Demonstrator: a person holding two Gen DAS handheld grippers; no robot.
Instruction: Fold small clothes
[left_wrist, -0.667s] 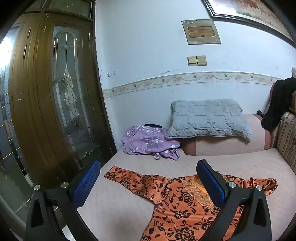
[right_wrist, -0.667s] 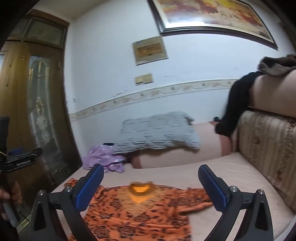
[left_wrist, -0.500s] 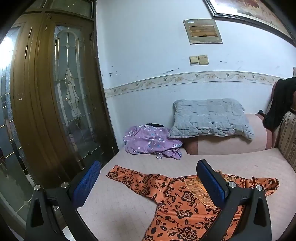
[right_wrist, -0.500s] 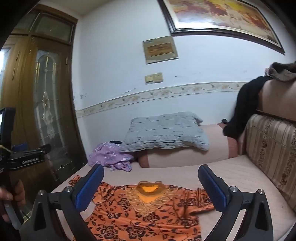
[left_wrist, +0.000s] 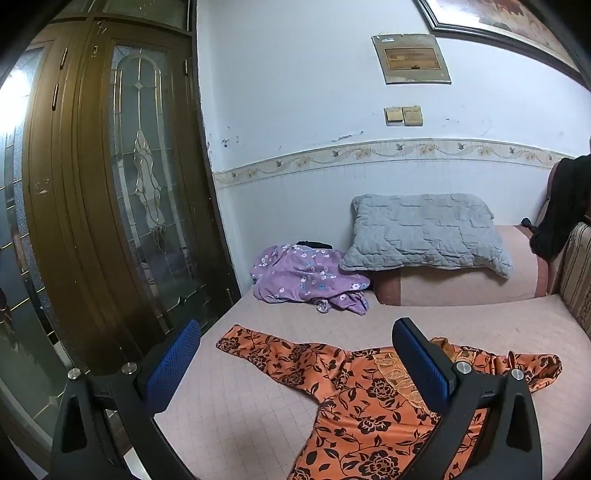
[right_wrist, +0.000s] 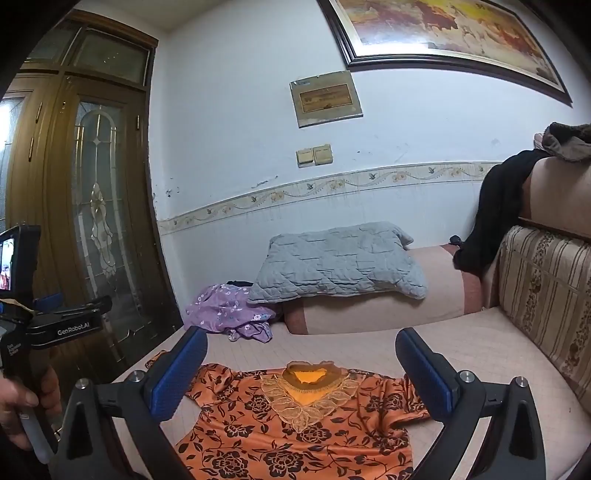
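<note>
Orange top (right_wrist: 295, 439) with dark floral print and lace neckline lies flat, unfolded on the pink bed (right_wrist: 461, 354). Left gripper (left_wrist: 299, 360) and right gripper (right_wrist: 301, 365) both spread wide, holding nothing.

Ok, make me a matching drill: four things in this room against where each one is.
Things:
1. orange top
2. purple garment
3. grey pillow
4. black cloth

Places:
A. draped over the sofa back
B. crumpled beside the door
C. spread flat on the mattress
D. on the pink bolster

Pairs: 1-C, 2-B, 3-D, 4-A
</note>
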